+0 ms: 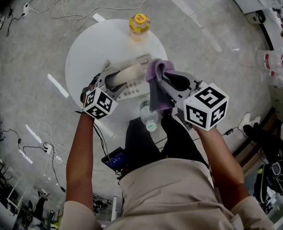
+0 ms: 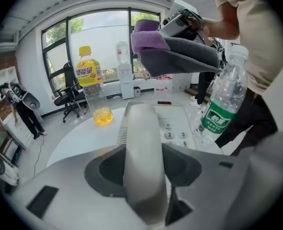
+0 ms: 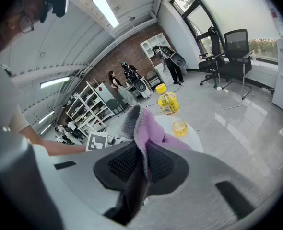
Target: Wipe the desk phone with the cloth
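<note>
The cream desk phone (image 1: 131, 89) stands on a round white table (image 1: 91, 51). My left gripper (image 1: 113, 76) is shut on the phone's handset (image 1: 128, 73), which is lifted off the base. In the left gripper view the handset (image 2: 144, 147) runs straight out between the jaws, over the keypad of the phone (image 2: 176, 128). My right gripper (image 1: 166, 78) is shut on a purple and grey cloth (image 1: 157, 87), which hangs just right of the handset, above the phone. The cloth (image 3: 144, 128) bunches up from between the right gripper's (image 3: 144, 164) pads.
A clear water bottle with a green label (image 1: 147, 114) stands at the table's near edge, right of the phone (image 2: 223, 104). A yellow drink bottle (image 1: 139, 24) stands at the far edge. Cables and a power strip (image 1: 48, 148) lie on the floor around the table.
</note>
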Tool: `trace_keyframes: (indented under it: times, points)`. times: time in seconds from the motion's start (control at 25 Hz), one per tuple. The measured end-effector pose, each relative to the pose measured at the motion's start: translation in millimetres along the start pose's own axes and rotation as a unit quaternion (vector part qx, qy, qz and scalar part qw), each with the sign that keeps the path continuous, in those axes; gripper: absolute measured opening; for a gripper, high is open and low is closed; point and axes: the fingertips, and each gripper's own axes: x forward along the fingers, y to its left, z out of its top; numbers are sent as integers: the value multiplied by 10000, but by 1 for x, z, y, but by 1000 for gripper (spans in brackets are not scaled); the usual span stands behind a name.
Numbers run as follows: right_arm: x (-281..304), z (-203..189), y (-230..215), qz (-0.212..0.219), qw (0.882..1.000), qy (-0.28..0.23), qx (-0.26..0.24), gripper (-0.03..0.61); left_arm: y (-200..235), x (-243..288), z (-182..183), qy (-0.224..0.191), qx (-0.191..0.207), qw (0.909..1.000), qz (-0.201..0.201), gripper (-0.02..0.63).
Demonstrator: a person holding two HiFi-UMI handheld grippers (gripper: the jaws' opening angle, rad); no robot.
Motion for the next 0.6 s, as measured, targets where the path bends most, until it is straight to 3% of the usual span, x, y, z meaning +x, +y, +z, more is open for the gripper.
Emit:
trace_keyframes:
  times: [0.16, 0.36, 0.6]
  points:
    - [3, 0, 2, -3, 10000, 9, -6, 46, 11, -1, 15, -195, 135, 9997, 73, 206]
    - [3, -2, 2, -13, 10000, 16, 2, 46, 17, 11, 22, -133, 455, 9989, 37, 206]
    - [3, -4, -2, -55, 10000, 27, 41, 46, 27, 23, 29, -216, 470, 9986, 64, 207]
